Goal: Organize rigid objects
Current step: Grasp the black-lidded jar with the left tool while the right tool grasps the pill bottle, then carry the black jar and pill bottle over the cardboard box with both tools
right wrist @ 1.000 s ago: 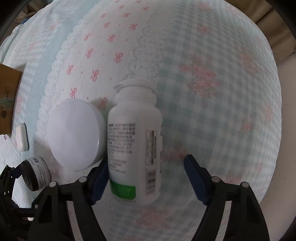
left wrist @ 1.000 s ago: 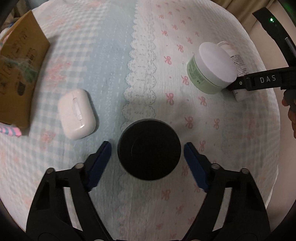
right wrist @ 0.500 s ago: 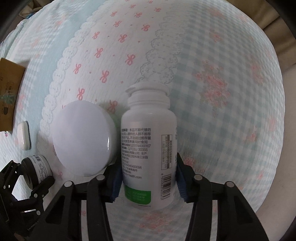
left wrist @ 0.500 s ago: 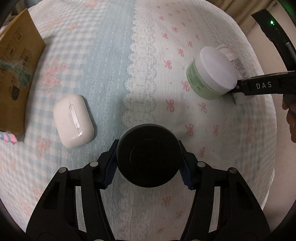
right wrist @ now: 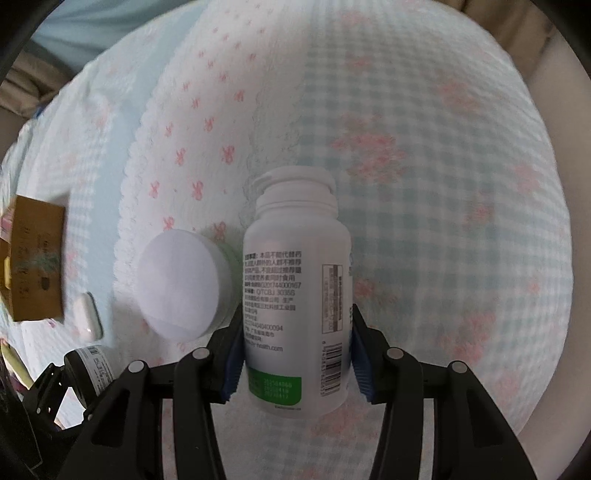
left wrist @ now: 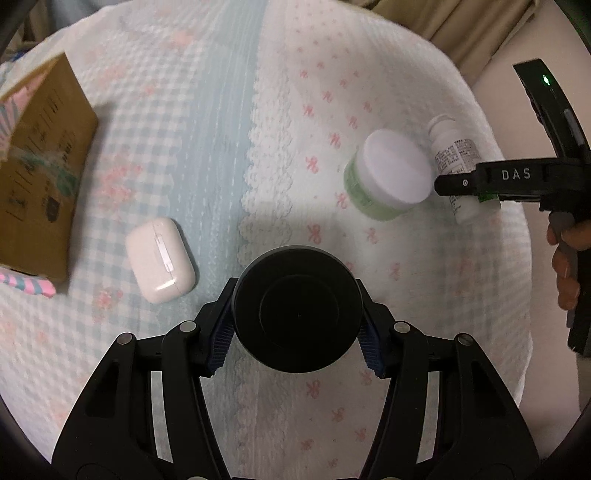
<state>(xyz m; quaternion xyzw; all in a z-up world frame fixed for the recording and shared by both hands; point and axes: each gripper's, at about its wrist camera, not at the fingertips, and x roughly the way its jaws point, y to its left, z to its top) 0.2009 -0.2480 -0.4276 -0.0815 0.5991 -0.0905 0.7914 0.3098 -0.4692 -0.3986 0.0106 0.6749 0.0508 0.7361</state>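
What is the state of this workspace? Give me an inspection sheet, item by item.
Surface: quilted cloth with pink bows and blue checks.
Job's things: black jar between the left fingers; white bottle, lying flat, between the right fingers; green jar with a white lid beside the bottle; white earbud case lying loose.
Clutter: brown cardboard box at the left edge.
Grippers: left gripper shut on the black jar; right gripper shut on the white bottle.
Cables: nothing seen.
Surroundings: beige fabric beyond the cloth.
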